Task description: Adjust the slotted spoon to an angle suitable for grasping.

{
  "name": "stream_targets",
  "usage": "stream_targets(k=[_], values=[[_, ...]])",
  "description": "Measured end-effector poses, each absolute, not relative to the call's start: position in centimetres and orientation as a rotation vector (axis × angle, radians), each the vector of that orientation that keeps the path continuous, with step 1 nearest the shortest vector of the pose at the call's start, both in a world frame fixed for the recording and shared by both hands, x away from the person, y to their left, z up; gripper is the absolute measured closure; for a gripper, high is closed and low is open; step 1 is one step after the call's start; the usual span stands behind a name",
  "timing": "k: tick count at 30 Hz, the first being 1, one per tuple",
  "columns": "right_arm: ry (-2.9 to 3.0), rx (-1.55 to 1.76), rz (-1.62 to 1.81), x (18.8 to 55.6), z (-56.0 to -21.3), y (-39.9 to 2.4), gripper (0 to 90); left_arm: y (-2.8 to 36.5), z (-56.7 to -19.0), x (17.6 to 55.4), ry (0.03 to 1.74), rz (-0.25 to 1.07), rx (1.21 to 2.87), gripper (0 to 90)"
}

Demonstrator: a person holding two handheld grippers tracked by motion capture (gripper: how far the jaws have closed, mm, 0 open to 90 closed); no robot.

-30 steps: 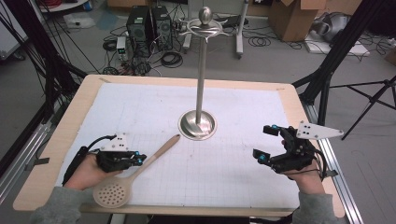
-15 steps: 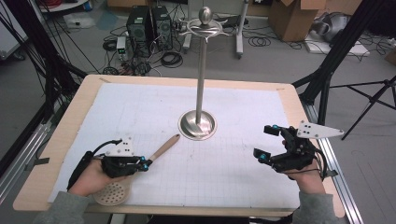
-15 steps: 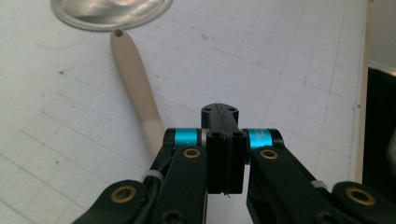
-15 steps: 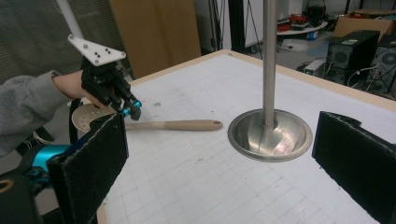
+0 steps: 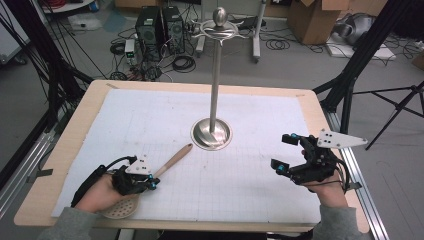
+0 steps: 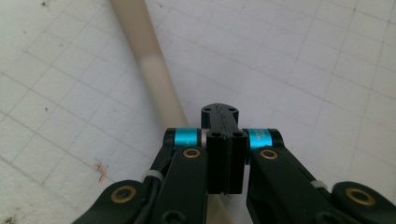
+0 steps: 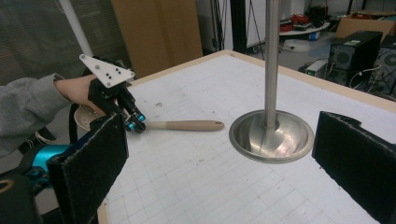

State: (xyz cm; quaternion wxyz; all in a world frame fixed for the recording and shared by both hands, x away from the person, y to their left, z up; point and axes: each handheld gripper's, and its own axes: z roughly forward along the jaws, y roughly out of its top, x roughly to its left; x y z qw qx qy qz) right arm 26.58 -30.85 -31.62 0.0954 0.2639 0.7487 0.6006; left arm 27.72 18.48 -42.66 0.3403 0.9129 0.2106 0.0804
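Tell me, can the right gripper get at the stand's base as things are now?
Probably yes. The right gripper is open and faces the stand, with only bare mat between them. The spoon lies off to the side, at the left gripper.
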Motion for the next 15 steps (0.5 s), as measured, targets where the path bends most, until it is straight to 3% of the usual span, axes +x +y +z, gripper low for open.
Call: stream_targets(k=[15], values=[[2.241, 0.785, 1.774, 26.8, -31.9, -30.5, 2.2, 22.0, -42.8, 28.0, 0.548, 0.176, 2.32, 89.7]])
